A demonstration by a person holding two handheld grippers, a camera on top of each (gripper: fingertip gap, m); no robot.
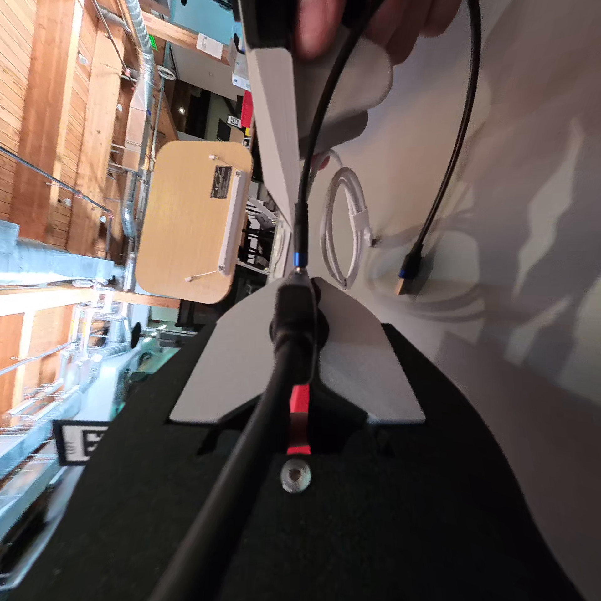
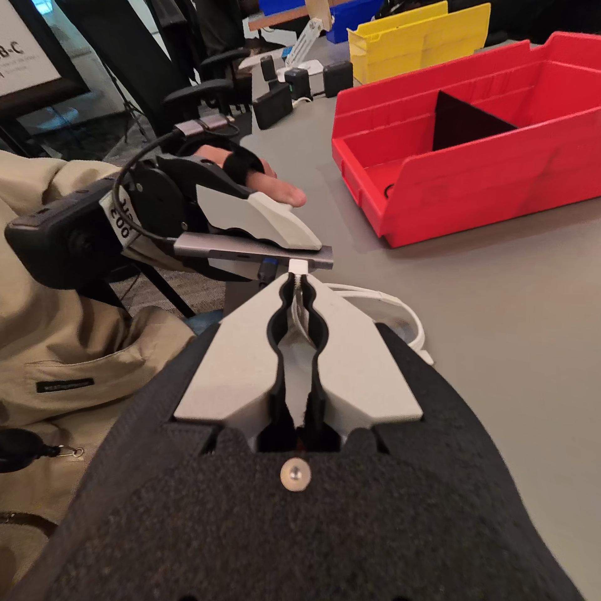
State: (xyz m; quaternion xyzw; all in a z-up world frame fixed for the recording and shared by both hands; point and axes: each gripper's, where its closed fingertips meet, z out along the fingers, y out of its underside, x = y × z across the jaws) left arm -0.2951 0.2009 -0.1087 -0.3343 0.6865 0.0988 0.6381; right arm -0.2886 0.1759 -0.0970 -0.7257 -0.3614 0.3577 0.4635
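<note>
My left gripper is shut on a flat grey hub, which looks dark and edge-on in the left wrist view. A black cable's blue-ringed plug sits in the hub's side. The cable's other end, a gold-tipped plug, hangs over the grey table. My right gripper is shut on a white cable's plug, whose tip touches the hub's side next to the blue-ringed plug. The rest of the white cable lies coiled on the table. The left gripper also shows in the right wrist view, with a hand on it.
A red bin with a black divider stands on the table at the right, and a yellow bin stands behind it. Black boxes and chargers sit at the table's far edge. A person in a beige jacket is on the left.
</note>
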